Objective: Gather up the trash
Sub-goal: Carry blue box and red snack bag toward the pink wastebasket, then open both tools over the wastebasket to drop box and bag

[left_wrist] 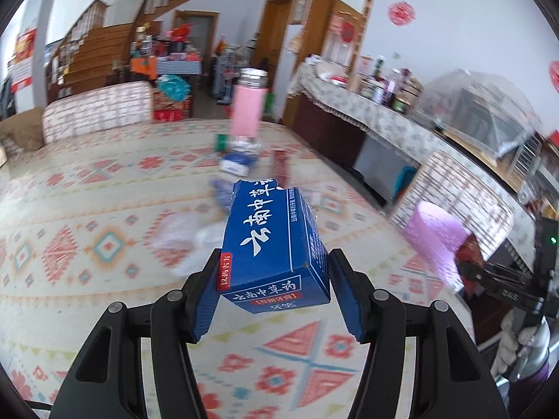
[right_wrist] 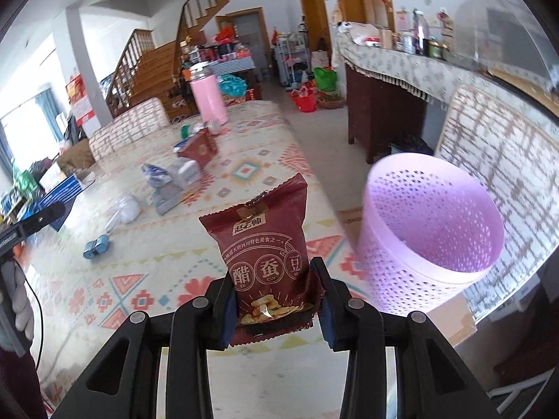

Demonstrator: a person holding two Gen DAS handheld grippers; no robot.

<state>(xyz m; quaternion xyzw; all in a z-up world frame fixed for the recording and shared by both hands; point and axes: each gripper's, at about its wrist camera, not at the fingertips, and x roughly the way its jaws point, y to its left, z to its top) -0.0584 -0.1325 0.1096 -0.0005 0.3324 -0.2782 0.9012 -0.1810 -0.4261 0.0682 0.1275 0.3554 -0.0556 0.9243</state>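
Both grippers are loaded: left gripper pinches a blue box by its sides, right gripper squeezes a snack bag low down. Box looks light, stiff cardboard; bag's crinkly and probably slippery. Bin sits just right of the right jaws, more wrappers scattered further ahead on the table.

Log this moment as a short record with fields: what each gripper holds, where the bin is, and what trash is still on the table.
left gripper: shut on blue box, held above the table
right gripper: shut on maroon snack packet, upright
bin: purple basket, open top, to the right of the right gripper, beyond the table edge
surface: patterned tablecloth
trash left on table: clear plastic wrap, small blue item, red box
other: pink bottle standing at the far end
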